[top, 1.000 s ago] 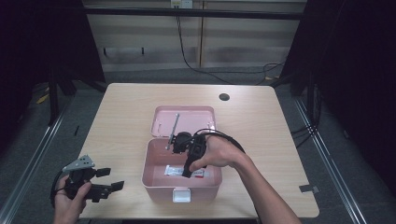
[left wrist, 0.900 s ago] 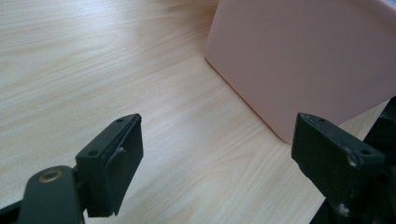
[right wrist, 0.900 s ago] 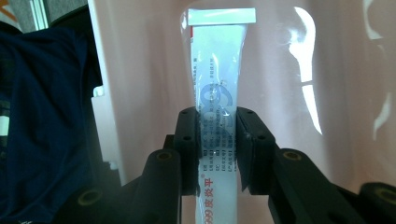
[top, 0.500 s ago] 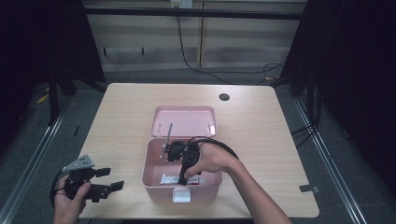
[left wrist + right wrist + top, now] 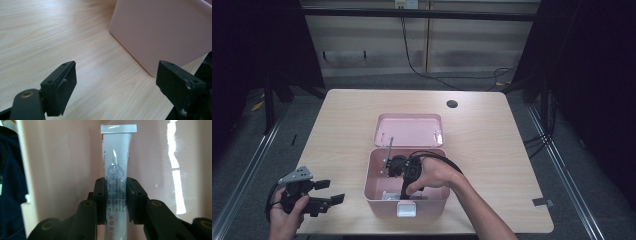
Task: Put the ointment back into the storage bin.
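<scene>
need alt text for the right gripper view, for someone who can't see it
The right hand-held gripper is shut on a white tube printed with blue text, its two black jaws pressing the tube's sides. The tube's flat crimped end points up the frame, and behind it is the glossy inner wall of a pink box.

A pink box (image 5: 387, 192) sits open on the table, its lid (image 5: 409, 129) lying flat behind it. Inside, a white tube (image 5: 116, 170) with blue print is pinched lengthwise, perhaps ointment; its lettering is too small to read.
</scene>
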{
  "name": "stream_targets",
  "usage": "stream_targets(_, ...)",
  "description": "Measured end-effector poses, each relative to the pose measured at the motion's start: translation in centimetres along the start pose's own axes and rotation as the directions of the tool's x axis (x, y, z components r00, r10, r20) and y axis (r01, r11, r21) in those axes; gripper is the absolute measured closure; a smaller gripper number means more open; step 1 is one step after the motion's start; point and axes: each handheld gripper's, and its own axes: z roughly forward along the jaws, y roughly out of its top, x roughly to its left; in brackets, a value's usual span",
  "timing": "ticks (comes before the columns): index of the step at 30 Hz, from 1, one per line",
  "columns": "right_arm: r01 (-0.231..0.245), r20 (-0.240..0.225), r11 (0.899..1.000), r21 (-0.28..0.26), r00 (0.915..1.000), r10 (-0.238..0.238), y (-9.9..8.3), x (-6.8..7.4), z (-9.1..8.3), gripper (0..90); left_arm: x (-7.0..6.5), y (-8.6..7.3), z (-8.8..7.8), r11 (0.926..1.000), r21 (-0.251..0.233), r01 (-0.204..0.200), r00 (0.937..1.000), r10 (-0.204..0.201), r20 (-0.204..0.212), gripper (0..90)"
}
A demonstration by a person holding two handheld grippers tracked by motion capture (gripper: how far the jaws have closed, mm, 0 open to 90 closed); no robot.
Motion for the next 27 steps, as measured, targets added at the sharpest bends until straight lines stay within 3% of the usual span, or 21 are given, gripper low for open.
stream_targets(11, -0.006, -0.026, 1.0, 0.014, 0.9996, 0.006, 0.3, -0.6, 1.2, 71.7, 0.0, 0.0, 0.0, 1.0, 0.001, 0.0, 1.0, 0.0, 0.001, 16.8)
stream_targets(22, 0.014, -0.048, 0.998, 0.06, 0.9988, -0.011, 1.0, -1.0, 3.0, 71.6, 0.1, 0.0, 0.0, 1.0, -0.003, 0.001, 1.0, -0.001, -0.001, 16.7)
stream_targets(27, 0.023, -0.066, 0.998, 0.056, 0.9976, -0.019, 1.3, -1.0, 3.8, 71.6, 0.0, 0.0, 0.0, 1.0, -0.002, 0.002, 1.0, -0.002, 0.0, 16.7)
